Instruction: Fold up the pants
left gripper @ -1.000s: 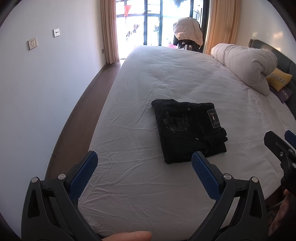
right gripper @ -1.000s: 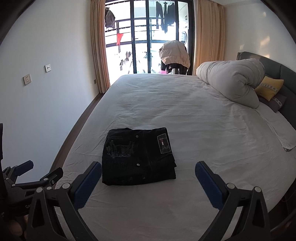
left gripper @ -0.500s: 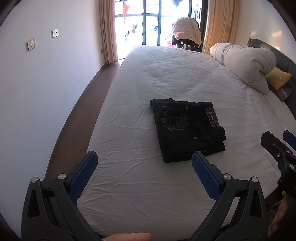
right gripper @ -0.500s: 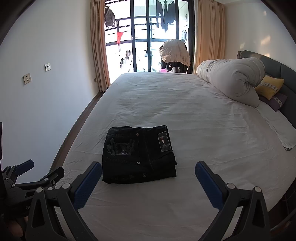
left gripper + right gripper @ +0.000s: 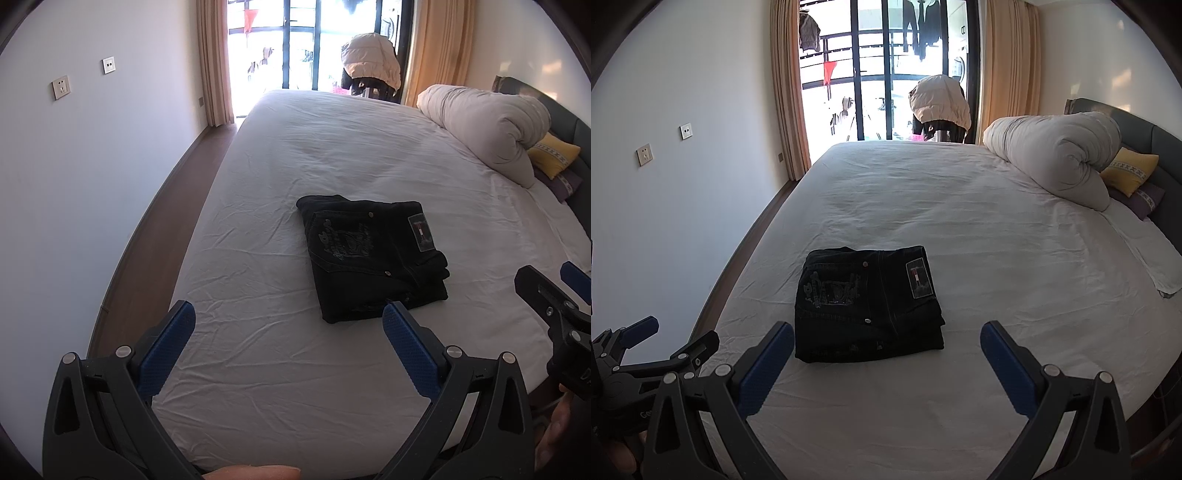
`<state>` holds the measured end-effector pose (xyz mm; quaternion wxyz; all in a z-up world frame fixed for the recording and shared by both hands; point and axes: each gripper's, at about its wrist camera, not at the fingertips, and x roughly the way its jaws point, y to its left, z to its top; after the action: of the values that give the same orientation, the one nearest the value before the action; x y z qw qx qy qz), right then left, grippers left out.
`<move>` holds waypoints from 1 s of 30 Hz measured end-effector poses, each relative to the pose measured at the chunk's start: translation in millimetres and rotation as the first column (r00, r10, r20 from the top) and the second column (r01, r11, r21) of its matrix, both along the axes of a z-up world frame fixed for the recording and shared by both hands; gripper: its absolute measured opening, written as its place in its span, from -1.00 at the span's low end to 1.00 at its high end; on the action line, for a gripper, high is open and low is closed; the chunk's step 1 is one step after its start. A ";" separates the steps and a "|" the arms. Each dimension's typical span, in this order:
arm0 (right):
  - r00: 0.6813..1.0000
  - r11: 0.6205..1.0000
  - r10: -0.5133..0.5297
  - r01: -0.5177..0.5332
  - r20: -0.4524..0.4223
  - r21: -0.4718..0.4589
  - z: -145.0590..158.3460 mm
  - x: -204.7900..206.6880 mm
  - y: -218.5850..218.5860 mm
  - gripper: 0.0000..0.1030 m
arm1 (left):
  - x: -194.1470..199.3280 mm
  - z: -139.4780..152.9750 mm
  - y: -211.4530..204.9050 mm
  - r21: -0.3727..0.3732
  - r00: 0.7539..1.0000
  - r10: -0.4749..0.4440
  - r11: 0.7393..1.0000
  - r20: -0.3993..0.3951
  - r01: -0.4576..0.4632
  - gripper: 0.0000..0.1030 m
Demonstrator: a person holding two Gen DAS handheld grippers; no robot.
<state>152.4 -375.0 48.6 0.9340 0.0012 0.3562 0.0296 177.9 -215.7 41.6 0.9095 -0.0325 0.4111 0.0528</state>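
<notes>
The left tongs (image 5: 286, 325) are spread wide and carry nothing, their blue pads (image 5: 168, 347) hanging above the white bed sheet (image 5: 258, 369) near the foot edge of the bed. The right tongs (image 5: 886, 349) are likewise released and empty, held above the sheet on the near side of the garment. Each pair shows at the margin of the other's view, side by side and apart from the cloth; neither touches it.

Just beyond them lie the pants (image 5: 866, 302), black denim, folded into a compact, roughly square stack with several layers showing along its right edge. The embroidered back pocket and a small sewn patch face up. The stack sits on the near half of the bed, closer to the wall side than to the rolled duvet (image 5: 1052, 155) and the yellow pillow (image 5: 1130, 170), which are well apart at the head end.

Judging from this, the folding itself looks finished: the bundle is neat, flat and free of any grip, so the step in hand seems to be the release and retreat. The next move probably calls for little: keeping both tongs clear of the stack so the layers are not dragged. If a tidy-up is wanted, it would be squaring the slightly stepped layers at the right edge, with a light pinch only there.
</notes>
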 end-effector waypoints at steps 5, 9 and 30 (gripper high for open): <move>1.000 1.000 0.000 0.000 -0.002 0.001 0.3 -0.7 0.2 1.00 | -0.1 0.1 -0.4 -0.001 1.000 -0.001 1.000 -0.001 0.001 1.00; 1.000 1.000 0.000 0.000 -0.001 0.000 1.4 -0.1 0.2 1.00 | -0.5 0.1 -1.4 -0.001 1.000 -0.003 1.000 -0.001 0.003 1.00; 1.000 1.000 0.002 -0.002 -0.004 0.000 5.5 0.8 -1.2 1.00 | -4.9 -1.1 -9.1 -0.007 1.000 -0.014 1.000 -0.008 0.013 1.00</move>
<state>153.2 -376.2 54.1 0.9331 0.0007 0.3582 0.0307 173.0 -224.8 40.5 0.9080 -0.0325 0.4152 0.0454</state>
